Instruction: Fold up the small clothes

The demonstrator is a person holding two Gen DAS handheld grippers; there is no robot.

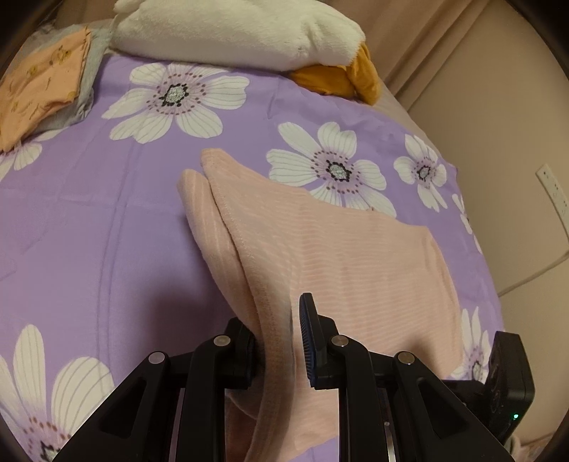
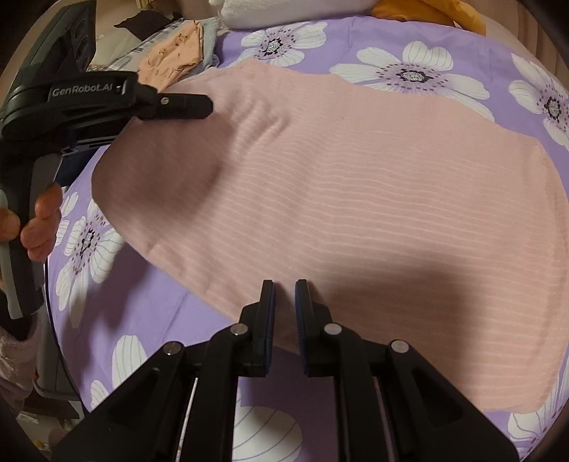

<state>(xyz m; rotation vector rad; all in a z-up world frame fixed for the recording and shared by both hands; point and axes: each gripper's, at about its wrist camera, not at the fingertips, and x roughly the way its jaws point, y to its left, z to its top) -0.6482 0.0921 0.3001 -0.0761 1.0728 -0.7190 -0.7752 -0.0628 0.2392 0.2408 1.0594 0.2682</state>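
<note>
A pink ribbed garment (image 2: pixel 355 184) lies spread on the purple flowered bedspread (image 2: pixel 409 42). My left gripper (image 1: pixel 277 337) is shut on the garment's hemmed edge (image 1: pixel 270 320), which runs up between its fingers. In the right wrist view the left gripper (image 2: pixel 204 106) holds that edge raised at the upper left, with wrinkles spreading from the pinch and a hand (image 2: pixel 39 220) on its handle. My right gripper (image 2: pixel 284 305) hovers over the garment's near edge, its jaws almost together and nothing between them.
A folded peach printed garment (image 1: pixel 42 89) on a grey piece lies at the far left of the bed. A white plush pillow (image 1: pixel 234 32) and an orange cloth (image 1: pixel 341 81) sit at the far end. The bed's right edge meets a wall with a socket (image 1: pixel 554 192).
</note>
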